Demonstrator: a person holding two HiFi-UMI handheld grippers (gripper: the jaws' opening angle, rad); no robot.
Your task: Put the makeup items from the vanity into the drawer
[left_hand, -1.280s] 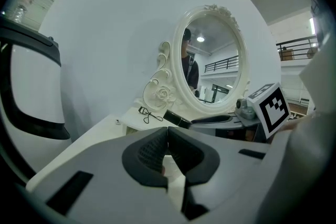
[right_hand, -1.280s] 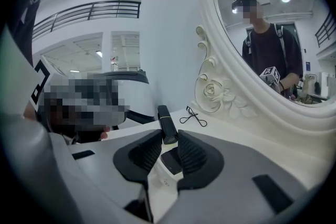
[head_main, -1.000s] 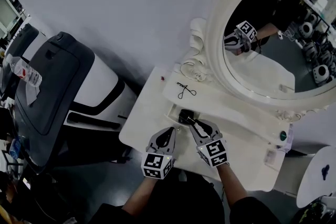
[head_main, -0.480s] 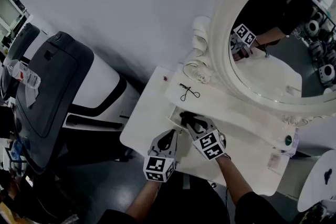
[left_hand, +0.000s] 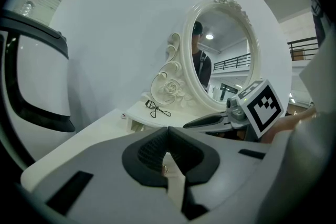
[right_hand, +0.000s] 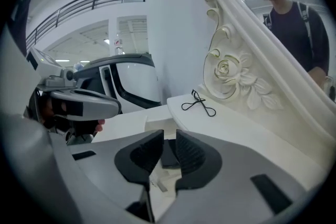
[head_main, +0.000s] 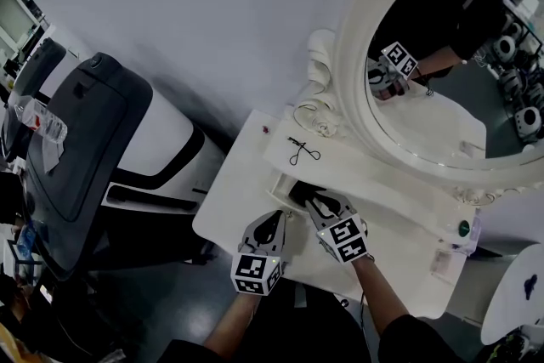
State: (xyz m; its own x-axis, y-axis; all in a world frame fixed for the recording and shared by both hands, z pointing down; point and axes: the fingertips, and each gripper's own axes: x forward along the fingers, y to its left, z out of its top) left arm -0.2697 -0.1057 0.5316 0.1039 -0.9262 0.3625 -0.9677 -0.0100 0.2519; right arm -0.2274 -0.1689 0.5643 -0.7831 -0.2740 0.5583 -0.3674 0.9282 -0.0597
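A white vanity [head_main: 246,208] has a small drawer [head_main: 279,180] pulled open below its raised shelf. My right gripper [head_main: 313,198] reaches into the drawer, and its jaws have just been closing. In the right gripper view a flat dark makeup item [right_hand: 169,153] sits between the pads of this gripper [right_hand: 168,136], which look shut on it. My left gripper [head_main: 279,215] rests beside the drawer's front. Its tips [left_hand: 168,128] meet with nothing between them. A black eyelash curler [head_main: 301,150] [right_hand: 198,103] lies on the shelf.
A large oval mirror [head_main: 442,55] with a carved white frame stands behind the shelf. A black and white chair [head_main: 93,140] and a water bottle [head_main: 38,116] are at the left. A small green-lidded jar [head_main: 463,227] sits at the vanity's right end.
My right gripper has sunk a little further into the open drawer with the dark item. The left gripper has stayed where it was.
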